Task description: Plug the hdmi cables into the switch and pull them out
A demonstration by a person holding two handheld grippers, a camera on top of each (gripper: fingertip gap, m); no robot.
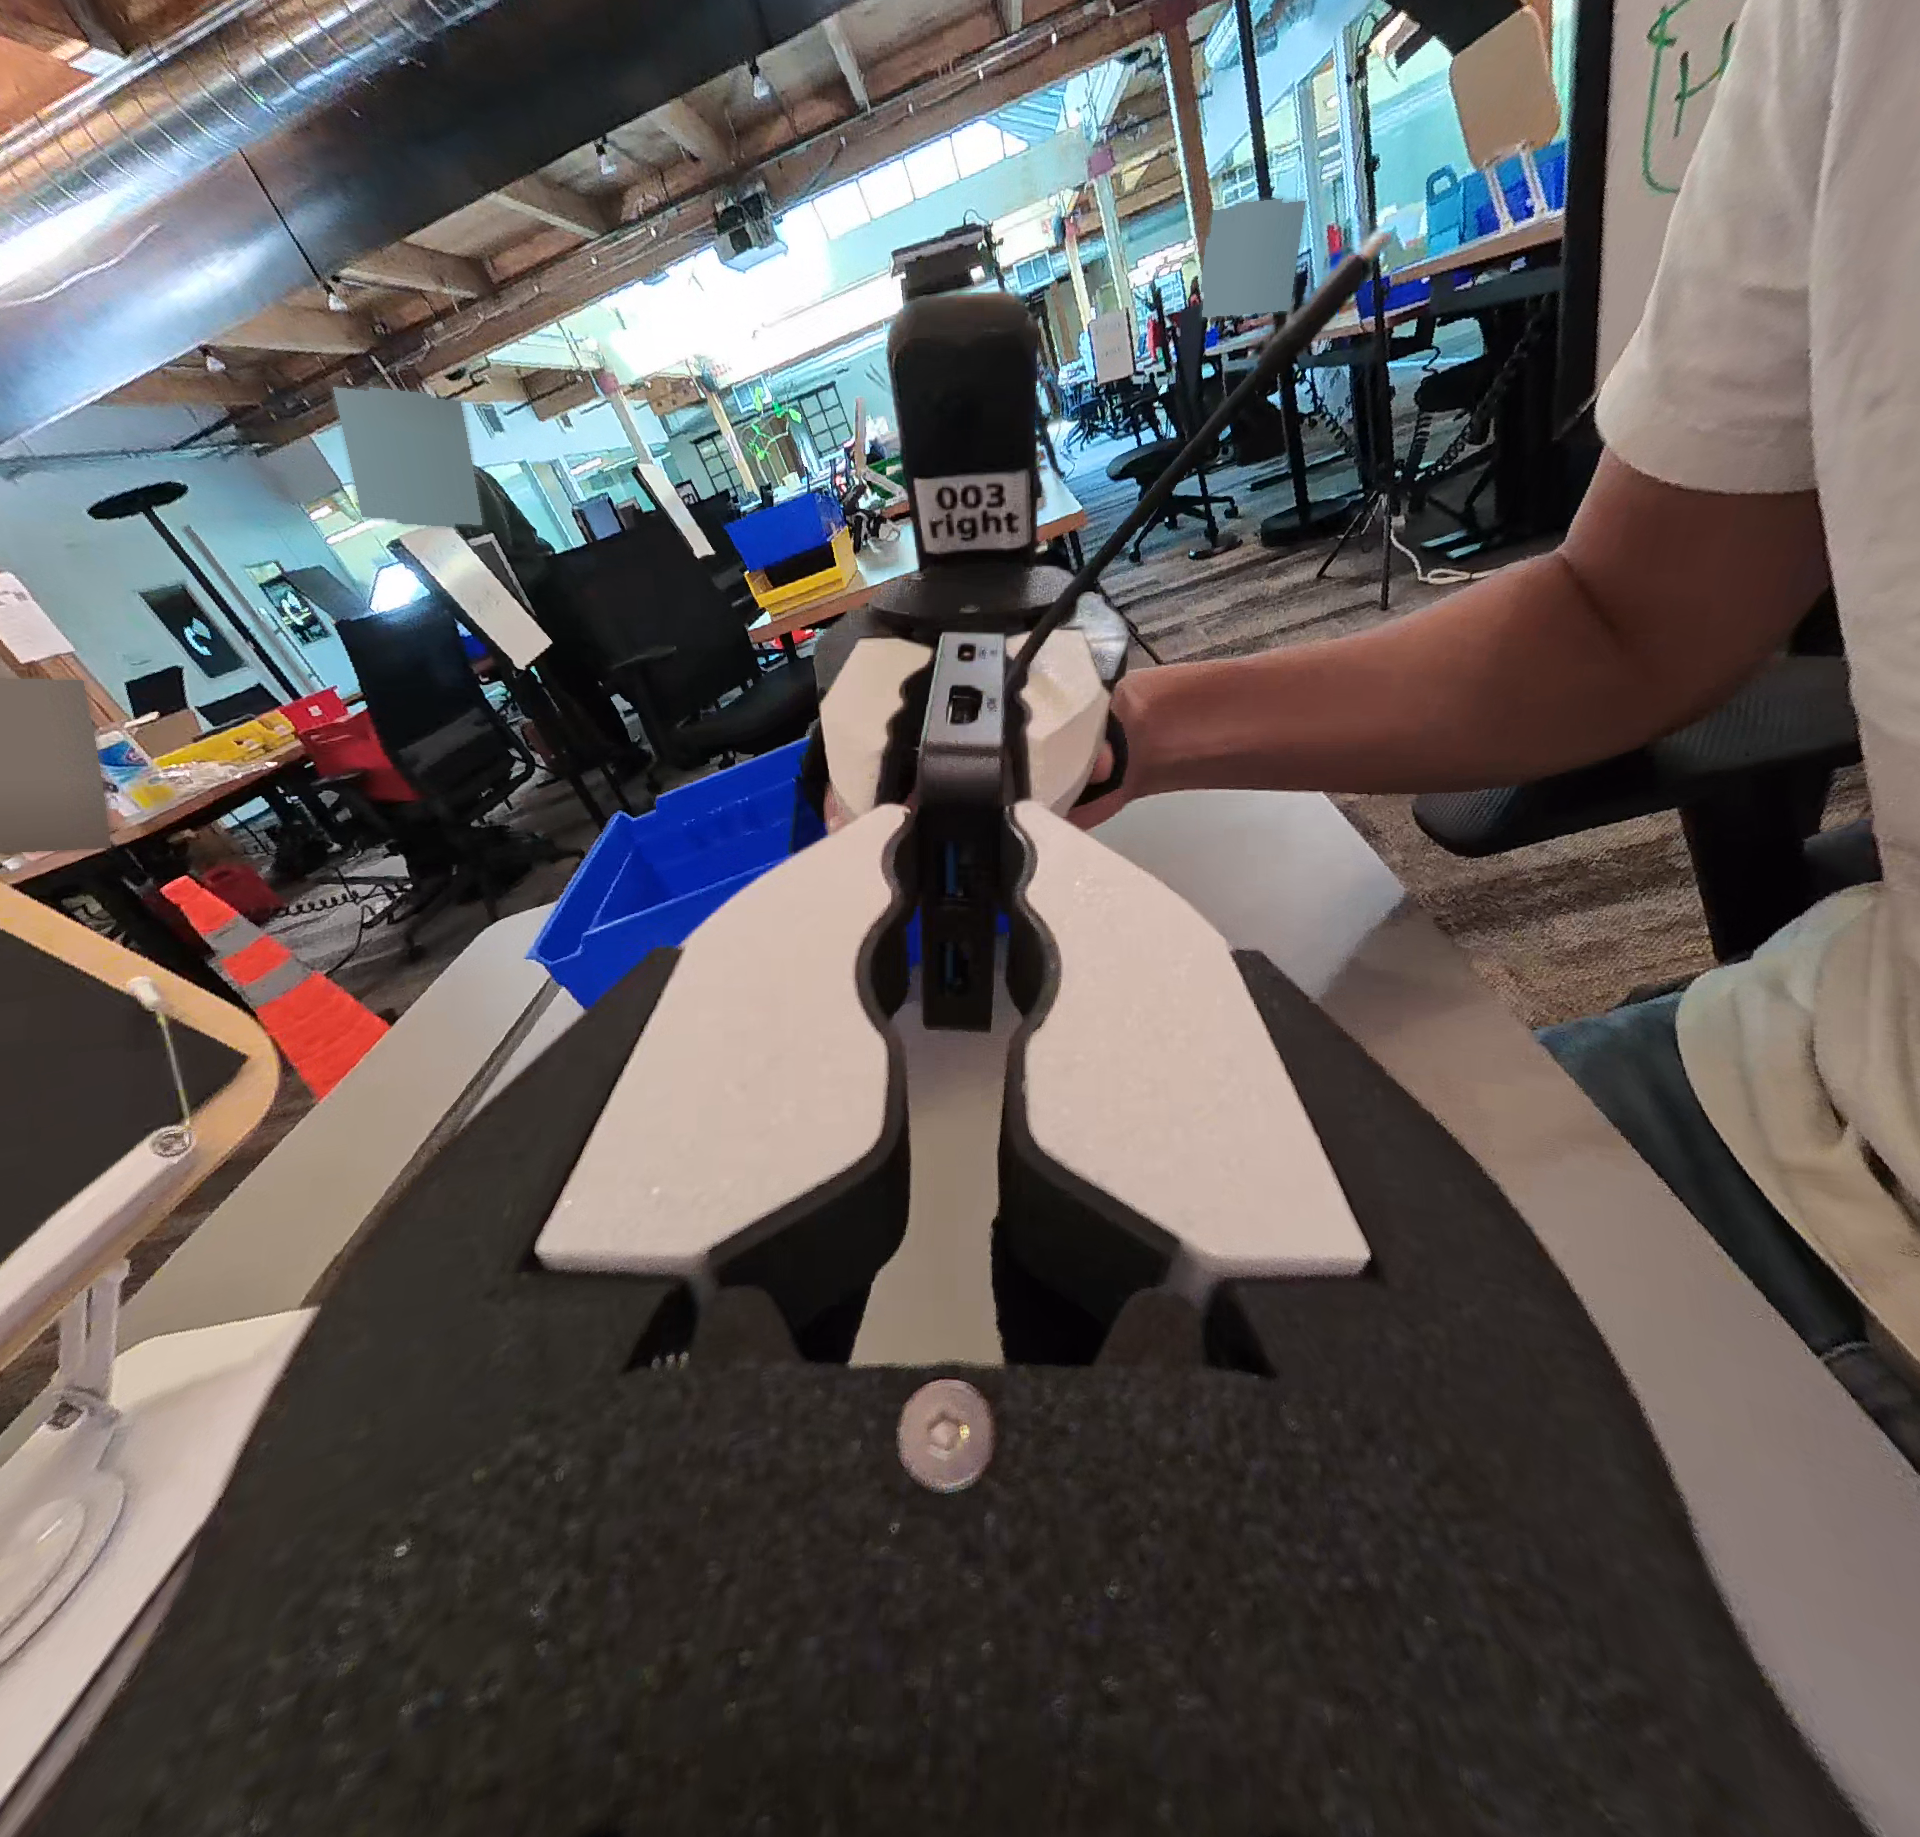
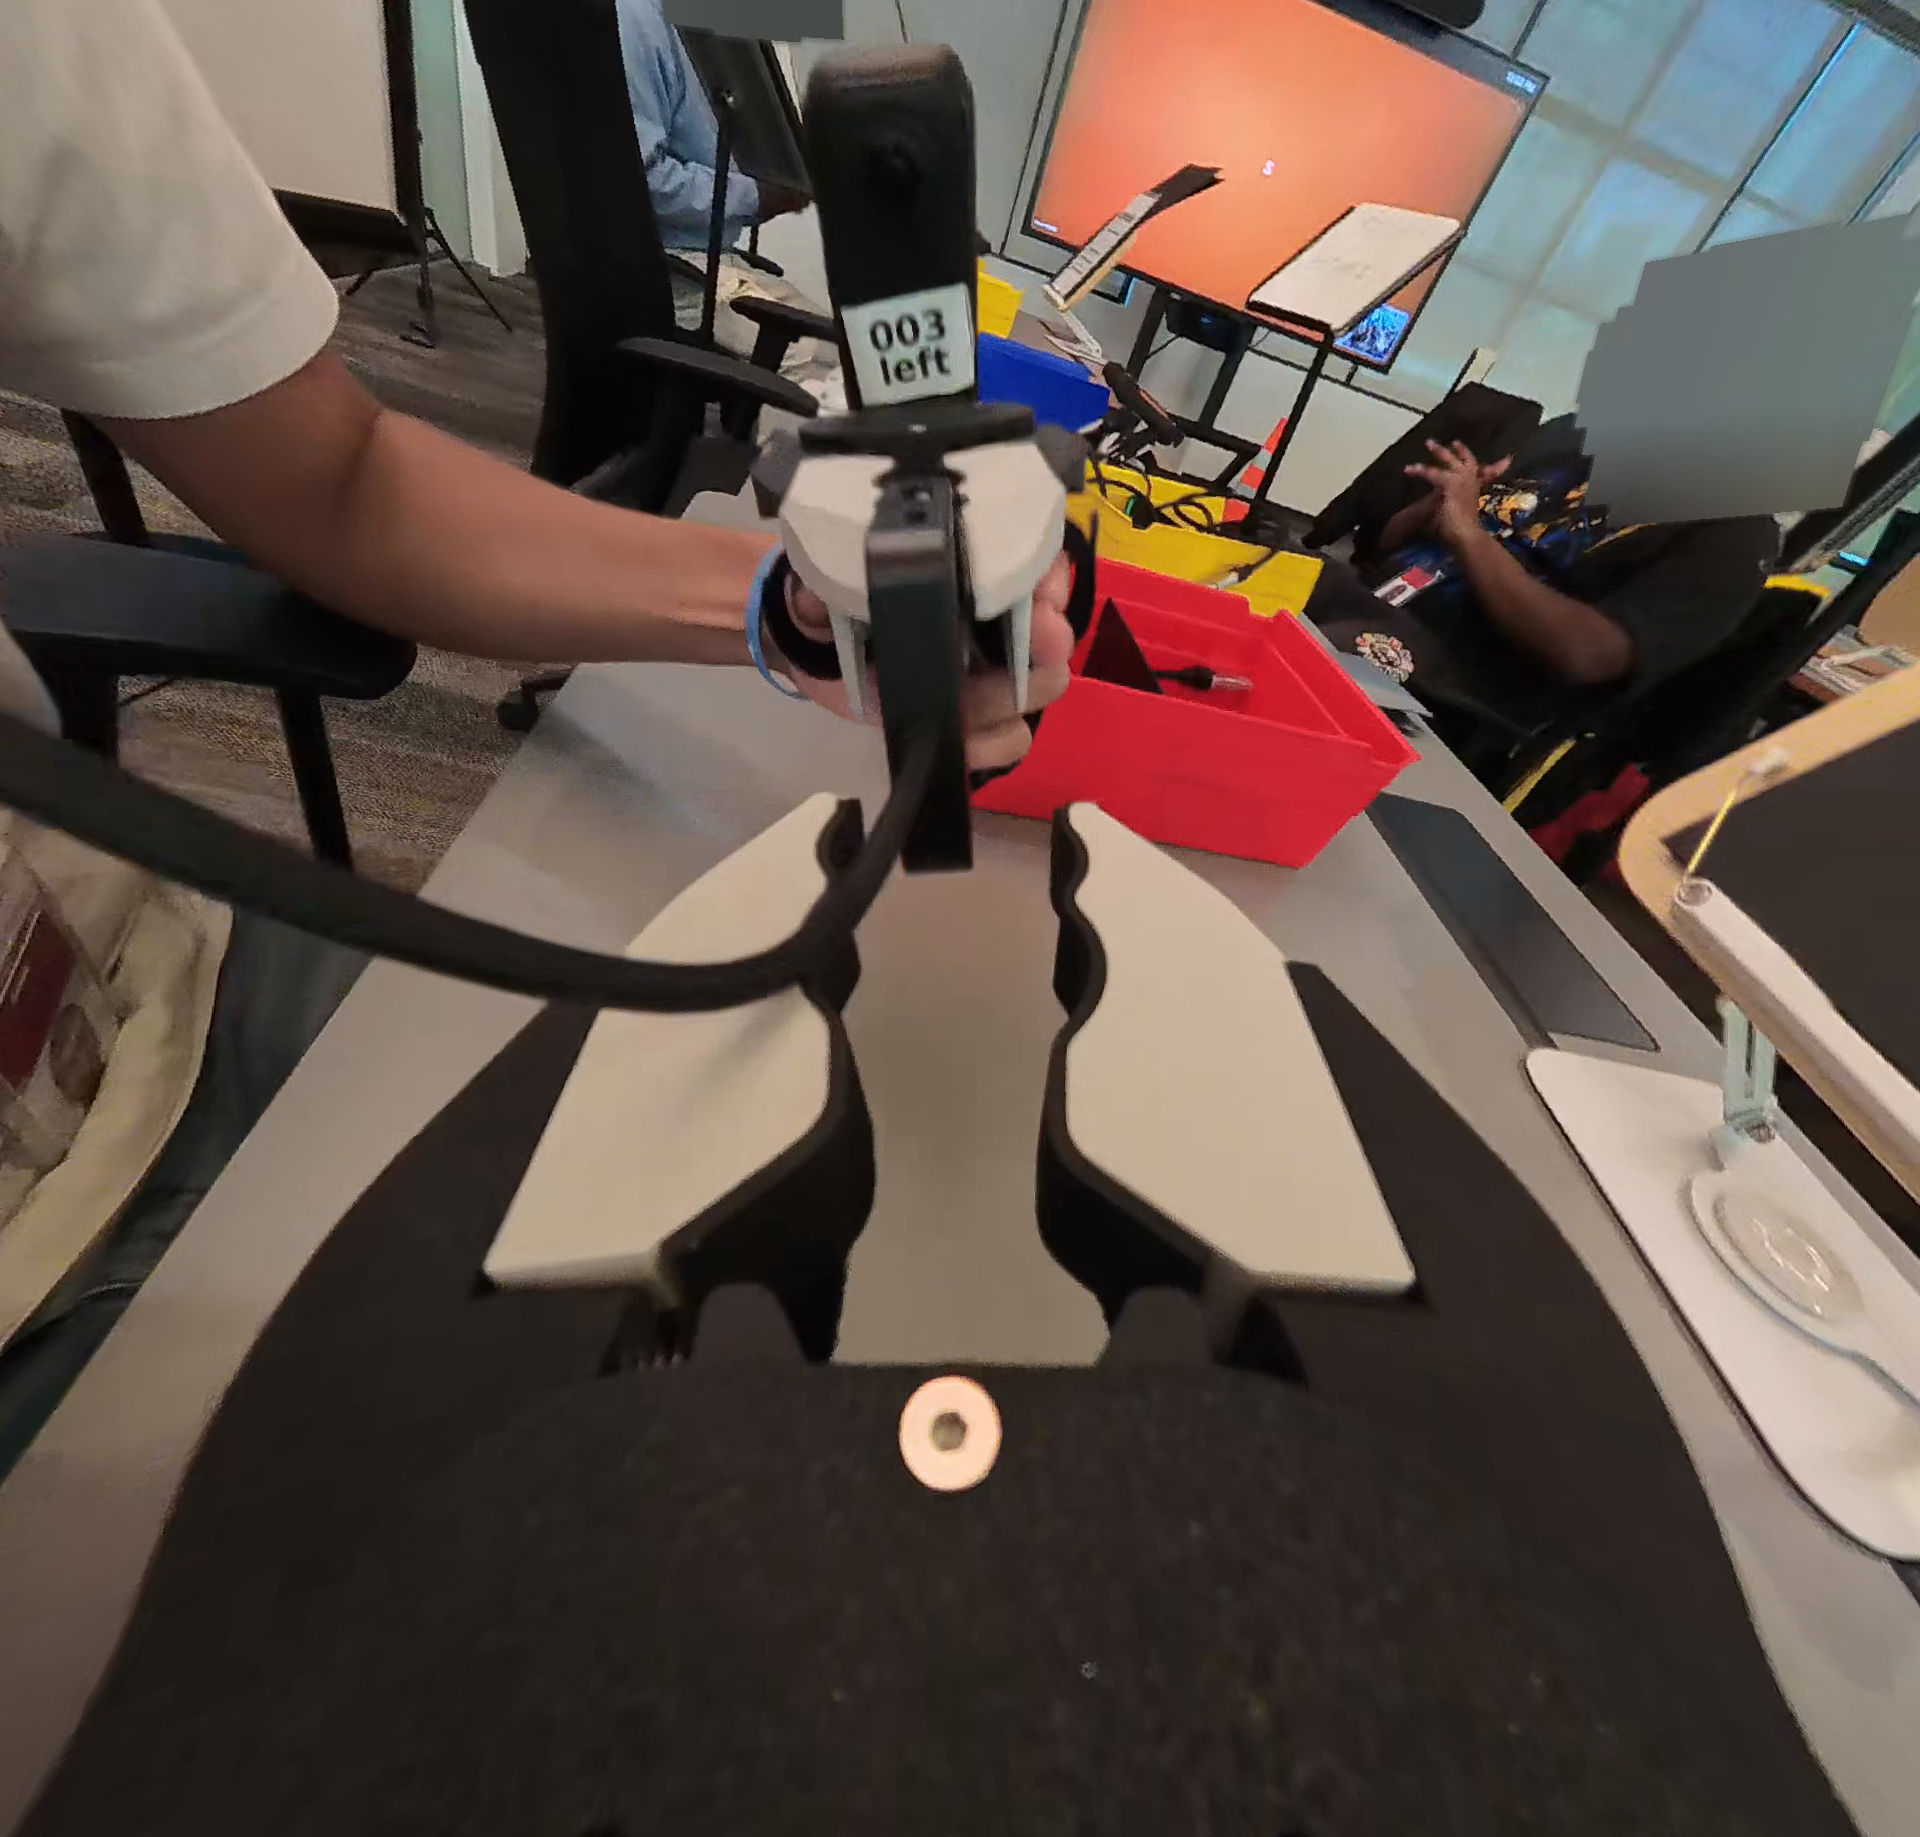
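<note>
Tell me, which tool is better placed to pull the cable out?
Probably right: the right tool is open beside the cable, while the left tool is shut on the switch, steadying it.

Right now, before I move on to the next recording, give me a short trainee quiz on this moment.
1. True or false: the left gripper is shut on the black box-shaped switch.
2. The right gripper is: A) open; B) shut on the black braided cable; C) out of view.
3. Fill in: the plastic bin behind the switch in the right wrist view is coloured ____.
Key: 1 true; 2 A; 3 red.
</note>
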